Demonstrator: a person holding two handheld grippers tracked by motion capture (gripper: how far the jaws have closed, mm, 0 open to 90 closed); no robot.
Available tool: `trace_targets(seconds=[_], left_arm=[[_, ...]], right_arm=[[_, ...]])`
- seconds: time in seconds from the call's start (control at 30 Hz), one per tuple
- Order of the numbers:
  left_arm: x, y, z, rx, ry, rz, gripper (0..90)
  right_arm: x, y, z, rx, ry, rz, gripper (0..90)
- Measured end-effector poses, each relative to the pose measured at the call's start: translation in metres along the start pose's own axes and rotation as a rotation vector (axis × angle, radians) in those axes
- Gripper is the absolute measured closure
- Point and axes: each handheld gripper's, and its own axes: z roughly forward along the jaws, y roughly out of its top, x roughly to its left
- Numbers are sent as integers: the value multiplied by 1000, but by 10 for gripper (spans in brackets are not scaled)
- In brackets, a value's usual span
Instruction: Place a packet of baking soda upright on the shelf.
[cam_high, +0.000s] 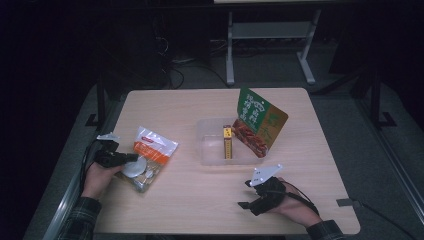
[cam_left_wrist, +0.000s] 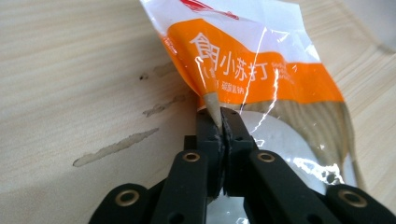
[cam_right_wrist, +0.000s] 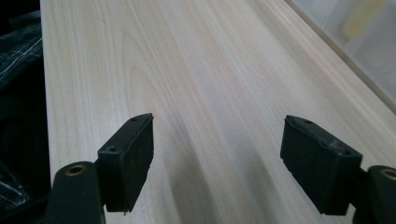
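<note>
Pinching the orange bag (cam_left_wrist: 261, 70), the left gripper (cam_left_wrist: 219, 119) hides its lower edge; right gripper (cam_right_wrist: 217, 163) fingers wide.

On the wooden table (cam_high: 200, 200), the left gripper (cam_high: 131, 158) meets the near edge of an orange-and-white bag (cam_high: 150, 156) at the left, a clear tray (cam_high: 210, 150) at the middle holds a yellow box (cam_high: 227, 142) and a green-and-red pouch (cam_high: 257, 122), and the right gripper (cam_high: 246, 195) rests near the front edge.
</note>
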Motion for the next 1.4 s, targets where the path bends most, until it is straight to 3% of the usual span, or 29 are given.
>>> trace_targets(seconds=[0.17, 0.27, 0.33, 0.6, 0.9, 1.4], left_arm=[[-10, 3, -10, -41, 12, 34, 893], [-19, 6, -18, -63, 17, 66, 896], [-25, 7, -22, -83, 13, 83, 896], [-58, 17, -39, -173, -34, 166, 899], [-94, 26, -40, -239, -134, 224, 899], [-152, 35, -28, -251, -302, 303, 899]], right_arm=[[-2, -1, -1, -2, -4, -3, 263], [-2, 0, -2, -6, -1, 23, 268], [-4, -1, -3, -8, -2, 10, 277], [-5, 0, -5, -47, 17, 47, 282], [-7, 5, -11, -97, 61, 99, 281], [-6, 32, -13, -235, 71, 124, 366]])
